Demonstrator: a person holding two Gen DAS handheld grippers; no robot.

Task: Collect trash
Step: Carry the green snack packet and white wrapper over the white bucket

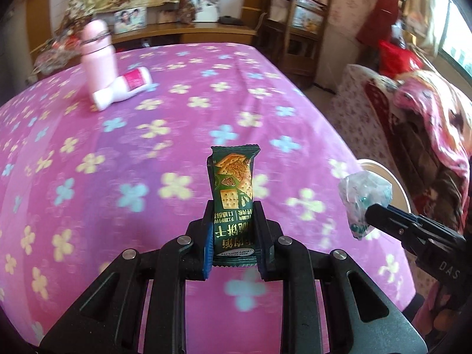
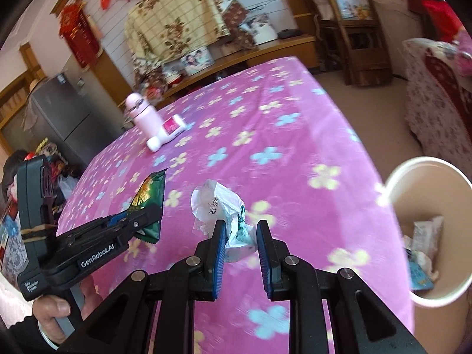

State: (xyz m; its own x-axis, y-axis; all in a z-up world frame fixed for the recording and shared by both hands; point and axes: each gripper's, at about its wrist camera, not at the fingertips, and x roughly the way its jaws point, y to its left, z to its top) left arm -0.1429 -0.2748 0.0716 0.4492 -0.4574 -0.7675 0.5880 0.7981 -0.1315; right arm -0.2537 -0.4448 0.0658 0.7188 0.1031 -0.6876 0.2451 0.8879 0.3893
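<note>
The left claw (image 1: 234, 230) is pinching a green cracker packet (image 1: 233, 188) above the bed (image 1: 177, 94). The right claw (image 2: 240, 236) is gripping a crumpled wrapper (image 2: 218, 206) near the bed's right edge, beside a bin (image 2: 395, 177) already holding trash. Farther off, a white bottle (image 1: 122, 93) is lying uncollected against a pink flask (image 1: 97, 50).

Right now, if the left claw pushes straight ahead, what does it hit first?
Probably the pink flowered bedspread. The left claw grips the green cracker packet, pointing over bare cover; pink flask sits left of that line.

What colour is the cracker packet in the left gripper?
Dark green, with golden crackers printed on it; the cracker packet shows best in the left wrist view.
</note>
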